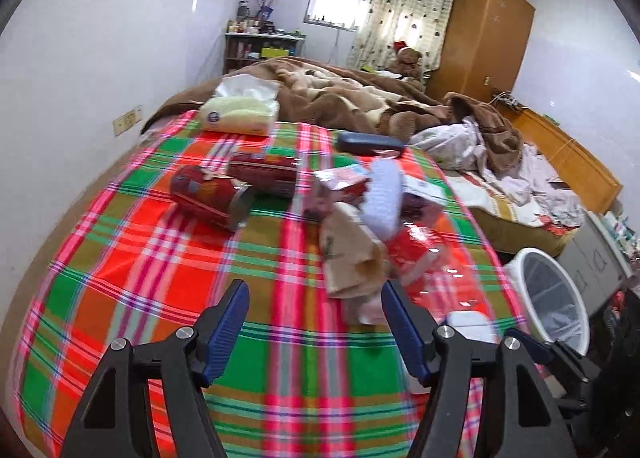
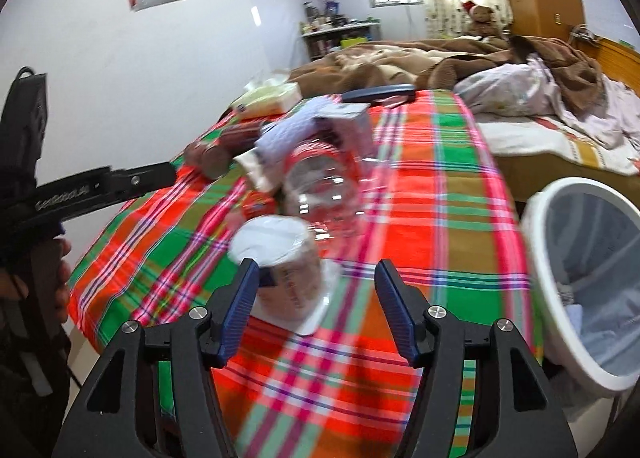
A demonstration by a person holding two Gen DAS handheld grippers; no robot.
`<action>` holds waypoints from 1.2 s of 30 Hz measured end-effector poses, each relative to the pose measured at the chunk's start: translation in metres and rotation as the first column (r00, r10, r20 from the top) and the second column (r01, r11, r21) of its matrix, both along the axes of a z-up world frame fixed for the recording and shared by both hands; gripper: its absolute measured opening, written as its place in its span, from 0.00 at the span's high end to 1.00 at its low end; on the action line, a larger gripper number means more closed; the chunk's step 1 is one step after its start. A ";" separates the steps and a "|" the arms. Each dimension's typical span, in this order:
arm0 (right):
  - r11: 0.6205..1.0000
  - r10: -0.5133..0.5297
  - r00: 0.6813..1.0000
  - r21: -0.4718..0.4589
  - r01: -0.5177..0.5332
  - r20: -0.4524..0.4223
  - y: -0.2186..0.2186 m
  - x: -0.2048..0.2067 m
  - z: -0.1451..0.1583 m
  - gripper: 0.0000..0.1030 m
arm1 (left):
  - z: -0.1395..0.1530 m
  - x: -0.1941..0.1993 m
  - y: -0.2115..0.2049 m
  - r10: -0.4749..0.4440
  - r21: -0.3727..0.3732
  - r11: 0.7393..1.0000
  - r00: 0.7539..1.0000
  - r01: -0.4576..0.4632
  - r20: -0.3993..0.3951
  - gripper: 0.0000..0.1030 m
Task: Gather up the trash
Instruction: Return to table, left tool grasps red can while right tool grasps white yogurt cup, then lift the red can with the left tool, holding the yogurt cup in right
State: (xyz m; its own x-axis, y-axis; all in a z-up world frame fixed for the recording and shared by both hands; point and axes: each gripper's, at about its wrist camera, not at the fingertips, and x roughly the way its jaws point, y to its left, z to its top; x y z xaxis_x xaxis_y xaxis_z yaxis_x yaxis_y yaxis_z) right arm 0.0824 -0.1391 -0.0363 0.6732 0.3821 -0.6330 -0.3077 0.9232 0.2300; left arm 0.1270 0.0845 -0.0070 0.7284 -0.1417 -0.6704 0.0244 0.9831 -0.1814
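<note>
Right wrist view: right claw gapes empty, a clear plastic cup just ahead by its left finger; left claw likewise open, empty, brown paper bag ahead.

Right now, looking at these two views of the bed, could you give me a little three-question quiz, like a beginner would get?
1. True or false: the right gripper is clamped on the white cup.
2. Which side of the plaid sheet does the white bin stand on in the right wrist view: A left, B right?
3. Fill in: the red can lies on its ____.

Key: 1 false, its jaws stand open and empty, the cup just beyond them. 2 B. 3 side.
</note>
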 end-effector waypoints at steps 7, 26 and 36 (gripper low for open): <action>1.000 0.017 0.999 -0.017 -0.018 -0.031 0.019 0.007 -0.008 0.38 | -0.014 0.023 0.038 0.066 -0.038 0.997 0.997 -0.068 -0.035 0.30; 0.993 -0.085 0.995 -0.082 0.082 -0.045 0.032 0.031 -0.013 0.48 | -0.026 0.129 0.096 0.203 -0.094 0.972 0.971 -0.215 -0.125 0.21; 0.993 -0.099 0.994 -0.072 0.096 -0.051 0.028 0.040 -0.014 0.48 | -0.042 0.171 0.109 0.266 -0.106 0.952 0.947 -0.287 -0.178 0.21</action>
State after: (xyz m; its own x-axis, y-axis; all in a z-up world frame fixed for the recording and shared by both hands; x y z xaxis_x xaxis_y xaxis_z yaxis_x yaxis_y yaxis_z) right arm 0.1220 -0.1115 -0.0498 0.6692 0.2700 -0.6923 -0.2042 0.9626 0.1780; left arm 0.2978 0.1940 -0.0487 0.6357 -0.0425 -0.7708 -0.2851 0.9150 -0.2856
